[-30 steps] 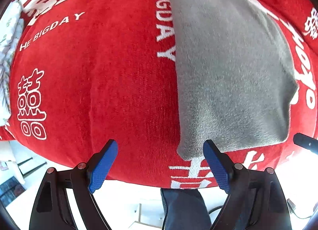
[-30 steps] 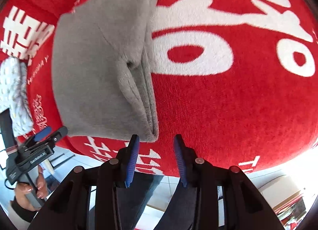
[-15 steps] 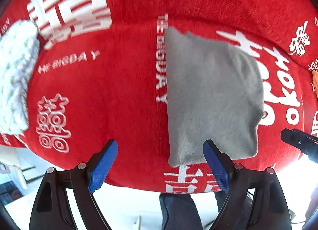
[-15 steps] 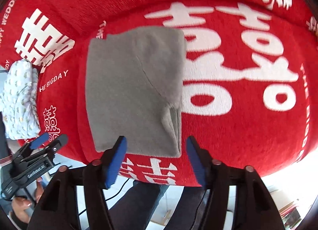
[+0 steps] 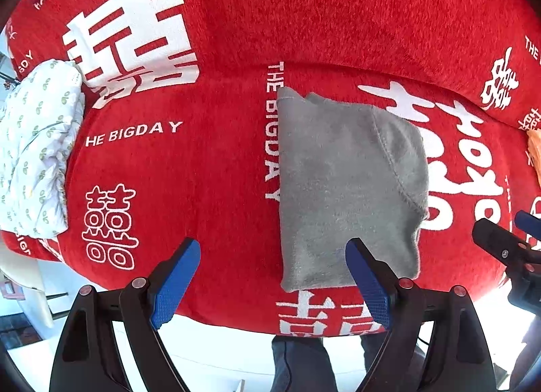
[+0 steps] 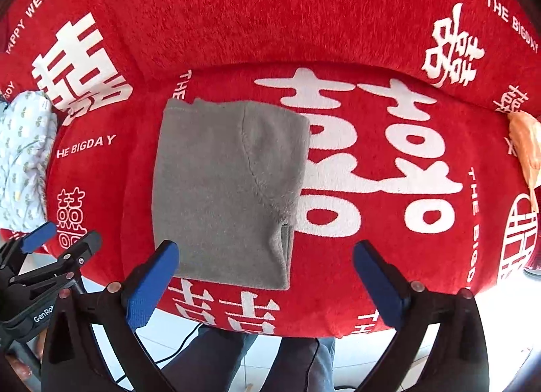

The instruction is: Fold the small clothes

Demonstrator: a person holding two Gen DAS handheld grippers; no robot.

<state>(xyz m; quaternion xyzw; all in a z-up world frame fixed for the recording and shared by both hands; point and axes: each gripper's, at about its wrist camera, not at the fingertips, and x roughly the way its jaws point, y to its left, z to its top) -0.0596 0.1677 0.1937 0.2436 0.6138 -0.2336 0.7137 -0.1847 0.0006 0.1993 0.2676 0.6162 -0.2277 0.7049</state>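
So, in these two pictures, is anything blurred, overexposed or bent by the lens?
Left wrist view: sharp; the red cover bulges from fisheye; the floor below is washed out white. Right wrist view: equally sharp; the grey garment shows its nap; corners go dark.

A red plush cover [image 5: 219, 172] carries white double-happiness characters, large and small, and white lettering reading "THE BIGDAY" and "HAPPY WEDDING". On it lies a plain grey folded garment [image 5: 345, 189], without any print. To the left of the grey garment sits a white bundle of cloth [image 5: 37, 155] dotted with small green leaf sprigs. To the right of the grey garment, at the cover's edge, shows a scrap of pale orange fabric [image 6: 525, 145]. Both sets of tongs, left [image 5: 270, 285] and right [image 6: 267, 285], are black with textured blue pads.
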